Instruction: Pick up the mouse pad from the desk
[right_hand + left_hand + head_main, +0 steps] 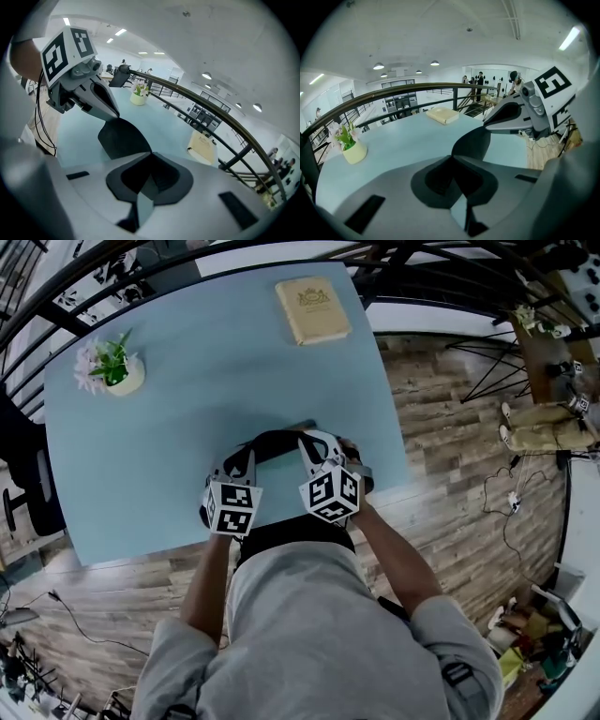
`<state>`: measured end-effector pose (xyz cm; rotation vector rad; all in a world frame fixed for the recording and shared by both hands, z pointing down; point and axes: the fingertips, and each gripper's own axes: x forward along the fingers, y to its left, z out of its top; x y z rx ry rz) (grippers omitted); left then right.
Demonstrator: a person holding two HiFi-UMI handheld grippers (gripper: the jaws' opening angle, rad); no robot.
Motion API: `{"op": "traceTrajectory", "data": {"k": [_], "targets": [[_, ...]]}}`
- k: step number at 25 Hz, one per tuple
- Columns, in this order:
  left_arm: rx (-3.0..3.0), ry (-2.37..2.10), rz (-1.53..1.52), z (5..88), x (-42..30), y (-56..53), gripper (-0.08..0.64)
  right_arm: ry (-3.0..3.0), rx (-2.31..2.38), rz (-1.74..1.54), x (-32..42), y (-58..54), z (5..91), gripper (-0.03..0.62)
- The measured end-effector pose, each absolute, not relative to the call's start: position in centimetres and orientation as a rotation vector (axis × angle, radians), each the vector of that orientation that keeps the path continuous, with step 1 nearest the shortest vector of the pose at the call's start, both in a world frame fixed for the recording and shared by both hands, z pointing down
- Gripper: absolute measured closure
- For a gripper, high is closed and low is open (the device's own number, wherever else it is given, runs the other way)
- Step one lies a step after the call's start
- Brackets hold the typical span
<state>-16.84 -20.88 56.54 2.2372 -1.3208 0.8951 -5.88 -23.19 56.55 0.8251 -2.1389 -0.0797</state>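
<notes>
The black mouse pad (277, 441) hangs between my two grippers above the near part of the light blue desk (187, 427), bent into an arch. My left gripper (242, 463) is shut on its left end and my right gripper (317, 444) is shut on its right end. In the left gripper view the mouse pad (476, 143) curves from my left gripper (452, 158) up to the other one. In the right gripper view the mouse pad (119, 138) runs from my right gripper (151, 153) to the left one. Both marker cubes sit close together over the desk's front edge.
A cream book (312, 310) lies at the desk's far side, and a small flower pot (114, 368) stands at the far left. A dark railing (394, 259) runs behind the desk. Wooden floor with cables (511, 498) lies to the right, and a dark chair (23, 479) to the left.
</notes>
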Motion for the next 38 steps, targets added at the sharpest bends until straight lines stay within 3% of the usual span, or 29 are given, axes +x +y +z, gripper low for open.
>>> {"op": "traceTrajectory", "data": {"k": [38], "targets": [[2.24,-1.554,0.704,47.5,-16.8,-26.0,0.537,-2.382,0.826,-0.073,-8.4,-28.4,48.2,0.577]]}}
